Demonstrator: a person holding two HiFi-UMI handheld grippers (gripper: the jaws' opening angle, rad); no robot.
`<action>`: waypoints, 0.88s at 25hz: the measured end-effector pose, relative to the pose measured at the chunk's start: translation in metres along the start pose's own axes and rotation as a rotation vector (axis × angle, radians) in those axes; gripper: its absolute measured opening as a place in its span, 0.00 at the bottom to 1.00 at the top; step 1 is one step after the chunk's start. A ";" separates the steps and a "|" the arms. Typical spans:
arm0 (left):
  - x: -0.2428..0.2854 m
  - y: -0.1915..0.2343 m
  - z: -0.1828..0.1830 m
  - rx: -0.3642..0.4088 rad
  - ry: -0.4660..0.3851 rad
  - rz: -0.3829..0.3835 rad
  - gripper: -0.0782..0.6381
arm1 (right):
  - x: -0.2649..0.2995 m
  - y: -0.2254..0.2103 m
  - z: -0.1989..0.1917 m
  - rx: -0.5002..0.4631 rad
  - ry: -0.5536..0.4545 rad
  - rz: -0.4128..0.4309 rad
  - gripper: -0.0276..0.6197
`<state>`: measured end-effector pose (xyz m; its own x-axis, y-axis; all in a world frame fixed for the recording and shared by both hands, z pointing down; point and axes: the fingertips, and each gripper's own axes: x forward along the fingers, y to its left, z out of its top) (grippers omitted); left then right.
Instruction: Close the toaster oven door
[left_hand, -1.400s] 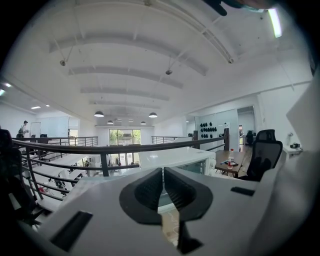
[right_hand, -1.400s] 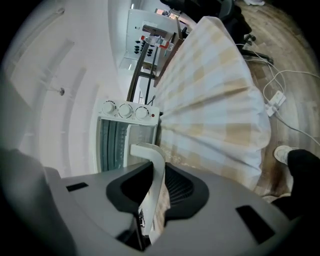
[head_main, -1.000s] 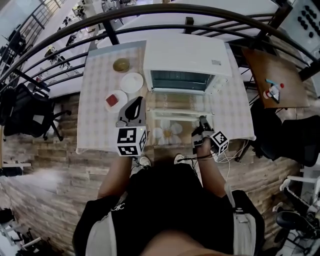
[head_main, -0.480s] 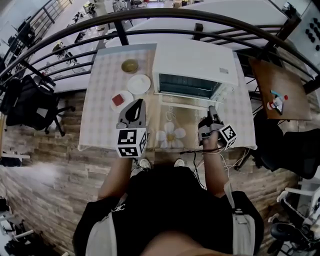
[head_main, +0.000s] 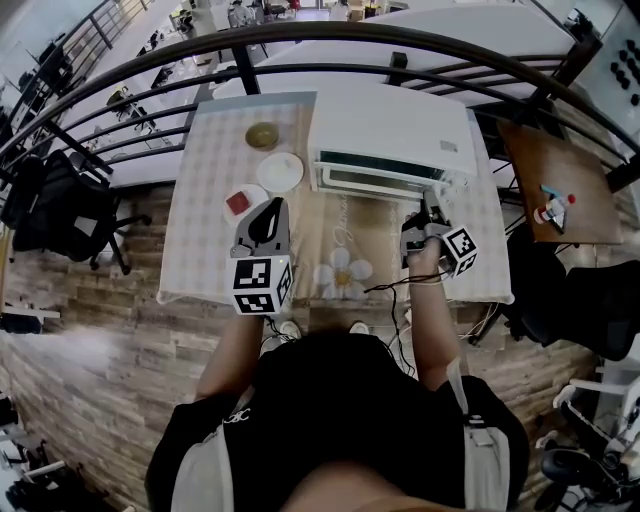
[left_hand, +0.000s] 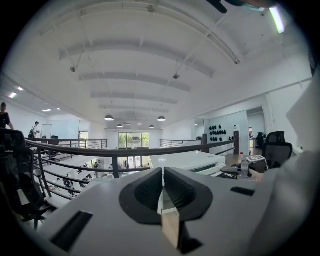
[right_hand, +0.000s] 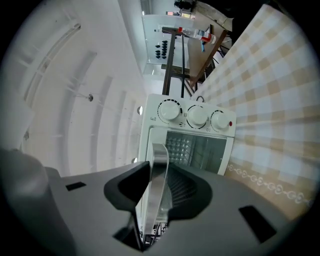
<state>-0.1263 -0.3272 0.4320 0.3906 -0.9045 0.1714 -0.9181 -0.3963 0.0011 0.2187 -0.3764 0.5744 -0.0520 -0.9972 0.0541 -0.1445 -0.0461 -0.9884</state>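
Nearest, left gripper (left_hand: 163, 172) idle above the checked table (head_main: 200, 220), jaws pressed together on nothing. Farther in, right gripper (head_main: 428, 210) at the front of the toaster oven (head_main: 390, 125), jaws opening with the metal door handle (right_hand: 159, 155) standing between them, a gap showing on one side, so the grip reads as letting go. Door (right_hand: 196, 150) tipped up almost flush at the table's far side; closing step looks nearly finished, and the next move likely calls for backing straight off the handle, or a last nudge if a slit remains.
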 end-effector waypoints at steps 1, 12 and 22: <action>0.000 0.001 0.001 0.000 -0.001 0.002 0.14 | 0.004 0.002 0.001 0.000 -0.003 -0.001 0.23; -0.011 0.014 0.008 -0.016 -0.029 0.035 0.14 | 0.030 0.009 0.012 -0.039 -0.012 -0.011 0.24; -0.011 0.015 0.008 -0.029 -0.033 0.028 0.14 | 0.010 0.017 0.011 -0.056 -0.017 0.026 0.29</action>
<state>-0.1438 -0.3245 0.4222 0.3667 -0.9199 0.1389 -0.9300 -0.3668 0.0258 0.2268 -0.3879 0.5561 -0.0395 -0.9989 0.0260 -0.1983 -0.0177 -0.9800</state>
